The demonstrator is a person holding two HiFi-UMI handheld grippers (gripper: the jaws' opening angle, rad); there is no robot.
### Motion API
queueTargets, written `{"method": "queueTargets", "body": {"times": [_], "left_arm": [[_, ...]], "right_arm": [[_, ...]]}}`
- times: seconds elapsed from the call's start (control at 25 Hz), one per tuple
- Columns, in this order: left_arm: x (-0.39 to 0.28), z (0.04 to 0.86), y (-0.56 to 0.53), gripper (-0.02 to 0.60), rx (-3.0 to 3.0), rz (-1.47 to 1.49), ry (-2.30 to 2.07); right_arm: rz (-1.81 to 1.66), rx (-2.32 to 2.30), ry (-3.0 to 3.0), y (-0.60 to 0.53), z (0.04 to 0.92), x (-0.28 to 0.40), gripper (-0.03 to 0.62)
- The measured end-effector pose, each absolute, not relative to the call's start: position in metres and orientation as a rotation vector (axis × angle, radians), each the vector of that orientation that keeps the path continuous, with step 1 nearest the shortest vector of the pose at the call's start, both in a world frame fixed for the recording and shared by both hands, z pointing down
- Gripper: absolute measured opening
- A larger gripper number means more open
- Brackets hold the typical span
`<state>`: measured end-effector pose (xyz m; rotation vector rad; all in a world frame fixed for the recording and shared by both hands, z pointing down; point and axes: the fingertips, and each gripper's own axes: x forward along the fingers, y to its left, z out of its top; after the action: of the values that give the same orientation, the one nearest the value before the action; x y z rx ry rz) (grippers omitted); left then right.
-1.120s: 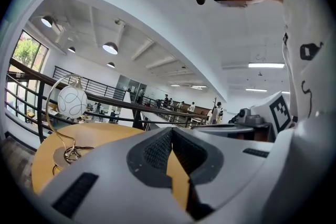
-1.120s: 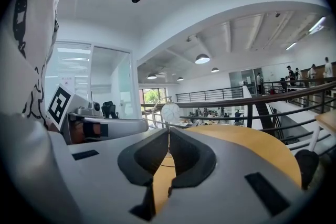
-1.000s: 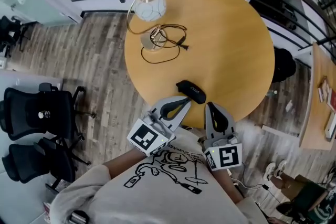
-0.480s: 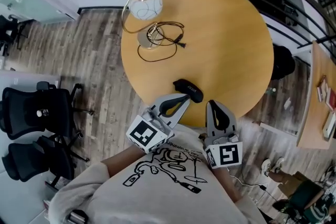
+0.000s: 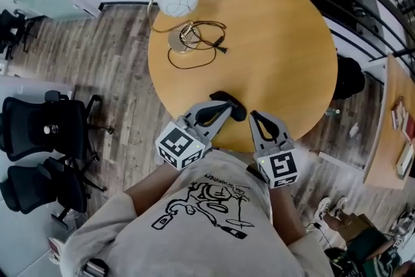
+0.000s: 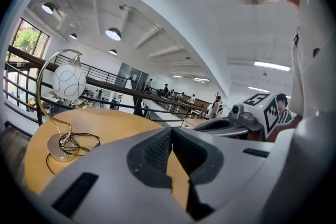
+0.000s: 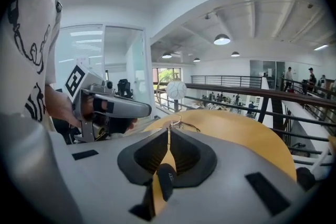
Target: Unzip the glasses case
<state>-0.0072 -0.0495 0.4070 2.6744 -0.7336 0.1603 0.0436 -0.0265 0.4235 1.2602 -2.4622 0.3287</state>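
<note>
Near the counter (image 5: 279, 42) edge closest to the person sits the case (image 5: 237, 111), black, and the zipper is too small to make out. Risk imo: it looks light and it's close to that edge, so a nudge with nothing pinning it could slide it off. Left gripper (image 5: 227, 107) tip is right over it, right gripper (image 5: 252, 115) just beside. Both angle slightly down, fingers pressed together, holding nothing.

The left claw (image 5: 225, 109) hides part of the glasses case (image 5: 238, 112).
</note>
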Motion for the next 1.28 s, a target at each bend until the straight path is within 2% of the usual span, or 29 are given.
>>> {"method": "queueTargets", "body": {"times": [0.36,0.48,0.64,0.76,1.28], "left_arm": [[-0.013,0.482,-0.054,0.009,2.539,0.270,-0.752],[-0.020,0.507,-0.056,0.009,2.478,0.285,-0.760],[-0.030,0.543,-0.052,0.009,2.408,0.318,-0.768],[-0.034,0.565,-0.047,0.009,2.353,0.336,-0.744],[-0.044,0.604,-0.039,0.009,2.263,0.375,-0.720]], "right_arm": [[0.431,1.058,-2.357,-0.035,0.512,0.041,0.040],[0.472,0.989,-2.313,-0.037,0.547,0.035,0.126],[0.518,0.879,-2.238,-0.037,0.601,0.023,0.193],[0.549,0.804,-2.167,-0.038,0.641,0.017,0.277],[0.559,0.620,-1.953,-0.044,0.740,0.007,0.334]]}}
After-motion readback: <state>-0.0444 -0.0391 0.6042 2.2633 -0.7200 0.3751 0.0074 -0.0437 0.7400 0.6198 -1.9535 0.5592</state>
